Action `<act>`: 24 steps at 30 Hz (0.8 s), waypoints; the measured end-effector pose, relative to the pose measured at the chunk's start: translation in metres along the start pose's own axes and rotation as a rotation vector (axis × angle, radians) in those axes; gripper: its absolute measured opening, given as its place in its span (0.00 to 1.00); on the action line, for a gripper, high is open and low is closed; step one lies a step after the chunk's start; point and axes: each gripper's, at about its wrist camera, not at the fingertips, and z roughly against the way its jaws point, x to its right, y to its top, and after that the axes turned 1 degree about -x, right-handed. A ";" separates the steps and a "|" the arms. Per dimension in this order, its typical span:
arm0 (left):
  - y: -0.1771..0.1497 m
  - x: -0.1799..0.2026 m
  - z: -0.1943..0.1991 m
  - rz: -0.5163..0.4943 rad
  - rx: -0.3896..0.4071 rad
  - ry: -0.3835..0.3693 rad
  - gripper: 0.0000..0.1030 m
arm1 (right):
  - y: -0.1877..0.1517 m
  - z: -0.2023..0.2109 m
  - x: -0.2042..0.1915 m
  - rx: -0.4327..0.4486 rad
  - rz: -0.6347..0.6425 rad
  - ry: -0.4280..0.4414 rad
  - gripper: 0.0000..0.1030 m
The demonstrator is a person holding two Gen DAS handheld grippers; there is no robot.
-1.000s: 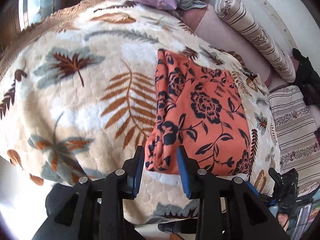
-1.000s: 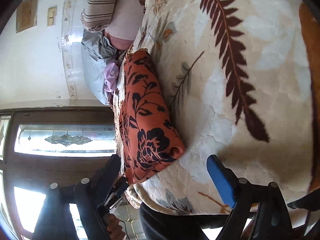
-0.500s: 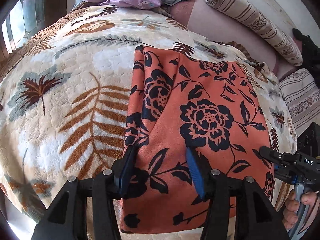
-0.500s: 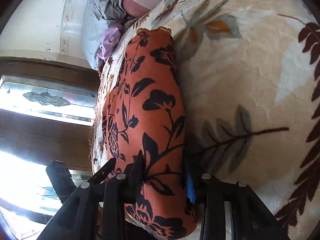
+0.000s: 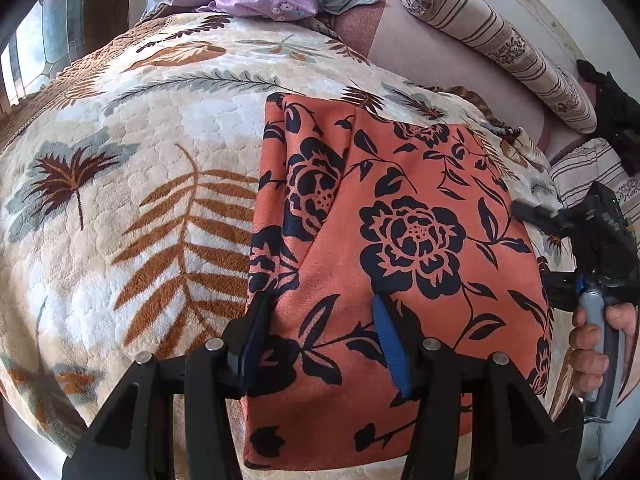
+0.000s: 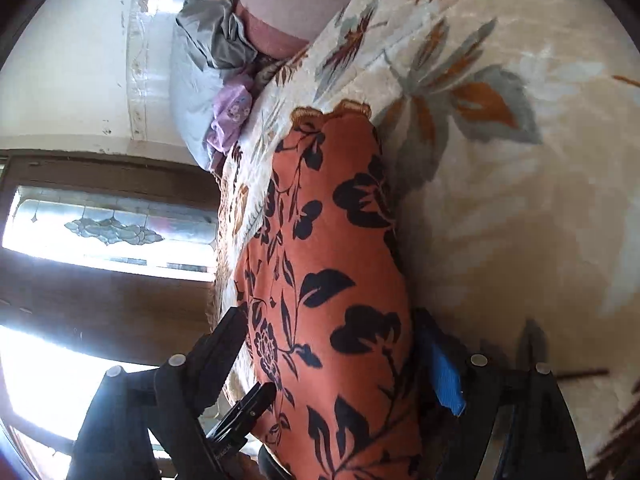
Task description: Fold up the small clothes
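Both grippers straddle the near edge of a folded orange floral garment (image 5: 404, 240) on a leaf-patterned blanket (image 5: 120, 200): the left gripper (image 5: 318, 344) parted, the right gripper (image 6: 340, 364) opening, neither pinching cloth. A striped bolster (image 5: 496, 40) lies beyond.

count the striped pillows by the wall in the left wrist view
2: a long striped bolster along the wall at upper right, and a flatter striped pillow below it at the right edge. Others may be hidden.
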 end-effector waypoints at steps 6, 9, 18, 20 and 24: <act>-0.003 0.000 0.001 -0.017 0.011 0.001 0.54 | -0.018 0.004 0.015 0.064 -0.042 -0.035 0.39; -0.002 -0.002 0.002 -0.006 0.007 -0.011 0.54 | -0.011 0.015 -0.007 0.105 0.004 -0.039 0.60; -0.002 -0.002 0.003 -0.006 0.009 -0.013 0.54 | 0.028 -0.018 -0.006 0.057 -0.002 -0.122 0.39; -0.002 -0.001 0.003 -0.016 0.012 -0.008 0.54 | 0.021 -0.016 0.004 0.089 -0.054 -0.113 0.38; -0.002 0.003 0.003 -0.023 0.011 0.008 0.54 | 0.005 0.005 -0.009 0.149 -0.009 -0.189 0.59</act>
